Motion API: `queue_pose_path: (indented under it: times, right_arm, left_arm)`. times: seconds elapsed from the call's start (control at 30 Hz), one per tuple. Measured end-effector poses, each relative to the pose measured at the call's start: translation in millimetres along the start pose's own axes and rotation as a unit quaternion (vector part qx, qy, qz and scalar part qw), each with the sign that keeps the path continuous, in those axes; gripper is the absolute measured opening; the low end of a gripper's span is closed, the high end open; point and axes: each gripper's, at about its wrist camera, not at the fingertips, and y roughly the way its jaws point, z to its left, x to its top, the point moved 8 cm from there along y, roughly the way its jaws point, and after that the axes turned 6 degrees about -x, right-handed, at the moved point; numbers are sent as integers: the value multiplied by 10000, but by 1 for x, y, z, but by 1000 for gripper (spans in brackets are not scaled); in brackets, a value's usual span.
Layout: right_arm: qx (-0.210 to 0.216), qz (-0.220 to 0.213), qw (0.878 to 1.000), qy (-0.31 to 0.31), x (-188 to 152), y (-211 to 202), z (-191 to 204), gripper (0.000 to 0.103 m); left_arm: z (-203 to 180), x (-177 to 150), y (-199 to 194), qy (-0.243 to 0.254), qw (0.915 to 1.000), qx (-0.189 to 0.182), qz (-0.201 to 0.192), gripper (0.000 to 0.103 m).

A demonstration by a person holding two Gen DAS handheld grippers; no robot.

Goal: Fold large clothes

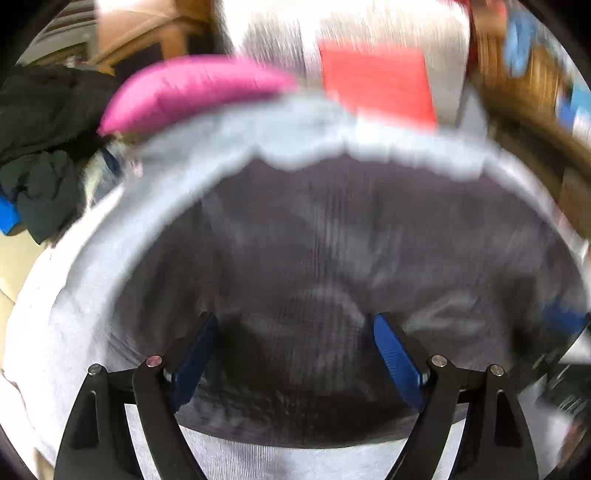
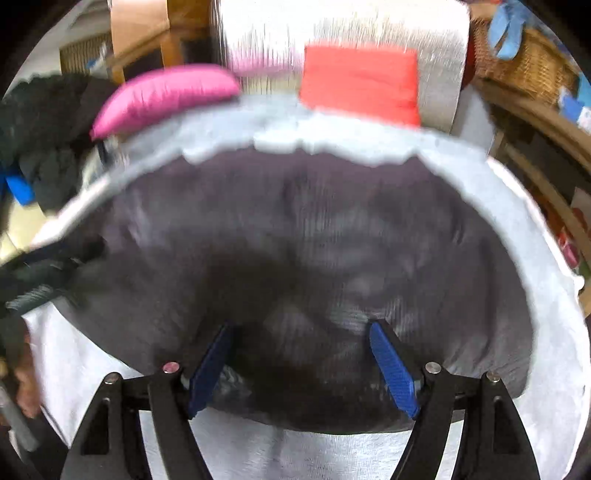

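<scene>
A dark garment [image 1: 332, 251] is seen lying in a broad, rumpled heap on a pale sheet [image 1: 74, 295], from centre to six o'clock in both views — no finished fold is seen; both left gripper [image 1: 295, 354] and right gripper [image 2: 301, 365] are held over it, jaws apart and empty

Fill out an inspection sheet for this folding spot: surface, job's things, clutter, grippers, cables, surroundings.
Surface: pale grey sheet covers it, lying rumpled at the far edge.
Job's things: dark grey garment spread on the sheet, wrinkled; both views blurred.
Clutter: pink cushion and red cushion beyond the far edge; pile of dark clothes at far left.
Grippers: left gripper open over the garment, nothing between its fingers; right gripper open, likewise.
Cables: nothing seen.
Surroundings: wicker basket at far right, wooden furniture behind.
</scene>
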Motion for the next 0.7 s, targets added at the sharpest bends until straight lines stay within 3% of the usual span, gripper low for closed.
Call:
queue_pose_path:
  times: [0.07,0.17,0.23,0.33,0.43,0.53,0.6,0.67,0.7]
  right_arm:
    - [-98,-29,9999,10,0,5,-1,85]
    - [23,-6,9999,162,8,-5,-3,85]
    - [-3,-213,9994,275,14,-14,-11,85]
    - [-24,134,9992,370,1,3,-22,85]
    - [277,49,9983,518,8,-6,-27,85]
    - [382,-326,9956,786,27,-26,-48,85]
    - [239,-333,9939,1025,29,-21,-70,85]
    - [100,138,9906,1359,15,6,-95,85]
    - [311,309,9875,1512,9,19,-100,85]
  left_arm:
    - [-3,1,-2,218,9995,159,-142,87]
    - [-4,11,-26,-99,9992,-185,-353,86]
    - [1,12,-34,-136,9984,-86,-540,87]
    - [4,-3,-5,50,9999,-83,32,89]
    - [16,8,-26,-196,9990,-246,-307,89]
    - [44,20,-46,-609,9953,-305,-688,90]
    - [60,14,-37,-884,9942,-261,-559,90]
    - [68,3,-9,-828,9962,-285,9,90]
    - [68,3,-10,-745,9968,-273,-54,90]
